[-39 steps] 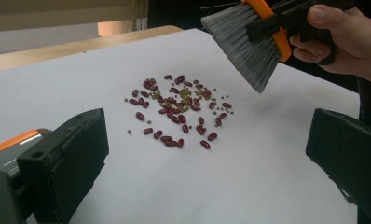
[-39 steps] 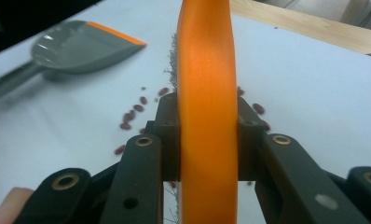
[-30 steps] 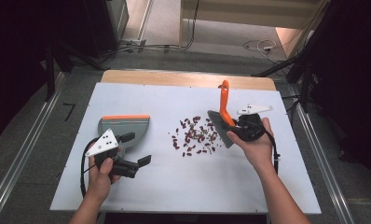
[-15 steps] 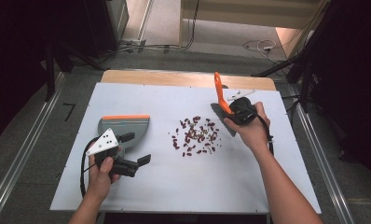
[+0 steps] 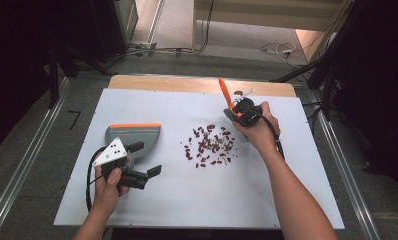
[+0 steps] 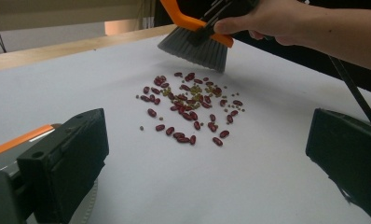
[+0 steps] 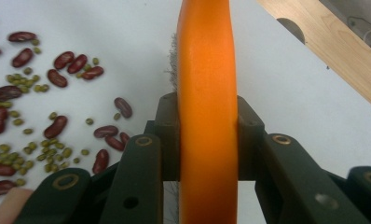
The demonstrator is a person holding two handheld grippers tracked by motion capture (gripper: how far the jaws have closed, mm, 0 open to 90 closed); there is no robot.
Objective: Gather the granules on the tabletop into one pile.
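in my right gripper view the brush (image 7: 206,93) runs past the top and bottom edges, so its bristles show as no more than a grey fringe beside the handle. from the high view my right hand (image 5: 257,131) hides most of the brush head. the small green beans among the red ones blur into specks from above.

the brush has a bright orange handle and a grey bristle head, which hangs tilted just beyond the far edge of the beans (image 6: 188,105). the beans lie scattered, dark red kidney shapes mixed with tiny green ones, near the middle of the white counter (image 5: 287,185).

my right gripper (image 5: 242,111) is clamped on the orange handle, a pad pressed to each side. my left gripper (image 5: 146,175) stands wide open, holding nothing, hovering near me just beside the grey dustpan (image 5: 132,137) with its orange edge.
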